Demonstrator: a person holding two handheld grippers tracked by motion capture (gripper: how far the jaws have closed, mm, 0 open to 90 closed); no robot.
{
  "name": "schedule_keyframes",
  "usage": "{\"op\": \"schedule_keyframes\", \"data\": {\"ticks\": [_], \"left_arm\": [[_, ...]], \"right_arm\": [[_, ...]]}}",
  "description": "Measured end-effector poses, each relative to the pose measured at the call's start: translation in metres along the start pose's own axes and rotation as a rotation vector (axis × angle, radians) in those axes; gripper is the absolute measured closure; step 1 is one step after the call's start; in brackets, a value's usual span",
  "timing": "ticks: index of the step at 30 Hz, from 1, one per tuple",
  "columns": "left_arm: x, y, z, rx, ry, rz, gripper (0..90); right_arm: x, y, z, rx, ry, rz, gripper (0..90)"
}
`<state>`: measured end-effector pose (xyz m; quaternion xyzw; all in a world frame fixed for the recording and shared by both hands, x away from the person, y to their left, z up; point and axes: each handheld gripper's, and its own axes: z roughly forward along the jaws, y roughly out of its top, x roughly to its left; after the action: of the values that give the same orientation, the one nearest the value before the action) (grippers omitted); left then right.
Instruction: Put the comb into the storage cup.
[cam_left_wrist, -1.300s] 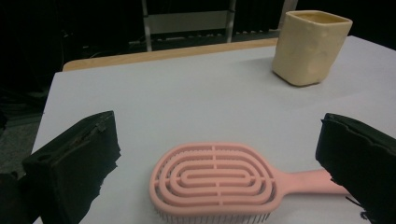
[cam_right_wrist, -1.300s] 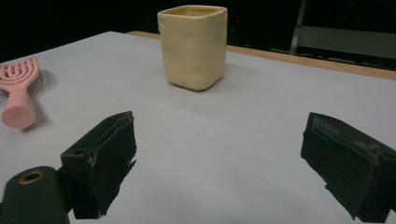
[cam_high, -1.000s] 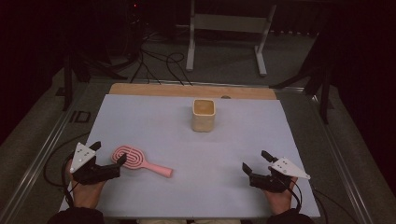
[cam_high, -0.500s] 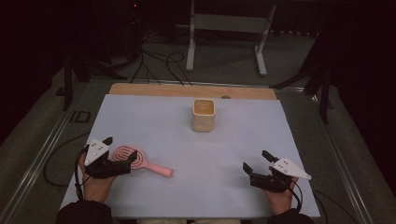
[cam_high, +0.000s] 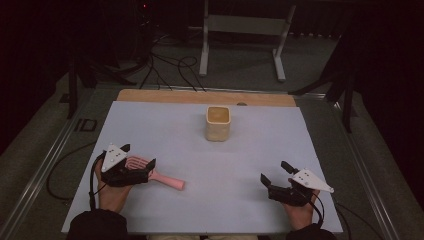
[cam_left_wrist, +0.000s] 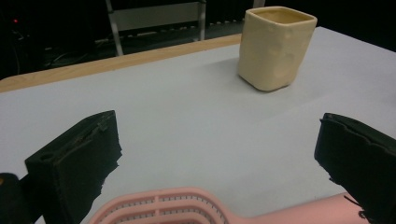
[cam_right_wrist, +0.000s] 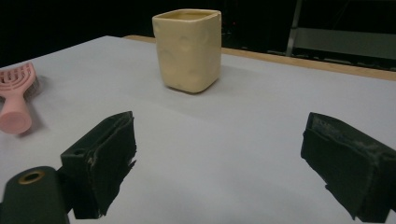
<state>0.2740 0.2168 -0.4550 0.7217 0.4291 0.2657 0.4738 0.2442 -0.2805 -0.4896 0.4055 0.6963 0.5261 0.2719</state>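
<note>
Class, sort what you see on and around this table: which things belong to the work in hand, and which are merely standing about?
In the work:
- pink hairbrush, under the open left tool
- cream square cup, a likely place to put it

Standing about:
- right tool, open, resting apart
- metal stand on the floor
- floor cables

A table (cam_high: 165, 130) covered by a pale grey-white sheet is taking up the middle of the high view; a strip of bare wood (cam_high: 200, 96) is showing along its upper edge; a cream square-sided cup (cam_high: 218, 123) is standing upright just above the centre of the frame, well apart from everything else; a pink hairbrush (cam_high: 157, 174) is lying flat at the lower left, its handle pointing toward the lower centre and its slotted head toward the left edge.
</note>
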Motion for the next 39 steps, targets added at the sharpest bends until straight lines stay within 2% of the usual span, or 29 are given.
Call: {"op": "schedule_keyframes", "data": {"ticks": [25, 39], "left_arm": [[-0.016, 0.000, 0.028, 0.058, -0.050, 0.004, 1.6], [-0.026, -0.002, 0.043, 0.110, -0.092, 0.002, 7.4]], "right_arm": [[0.000, 0.000, 0.001, 0.002, 0.001, -0.001, 10.0], [0.000, -0.001, 0.001, 0.003, 0.000, 0.002, 10.1]]}}
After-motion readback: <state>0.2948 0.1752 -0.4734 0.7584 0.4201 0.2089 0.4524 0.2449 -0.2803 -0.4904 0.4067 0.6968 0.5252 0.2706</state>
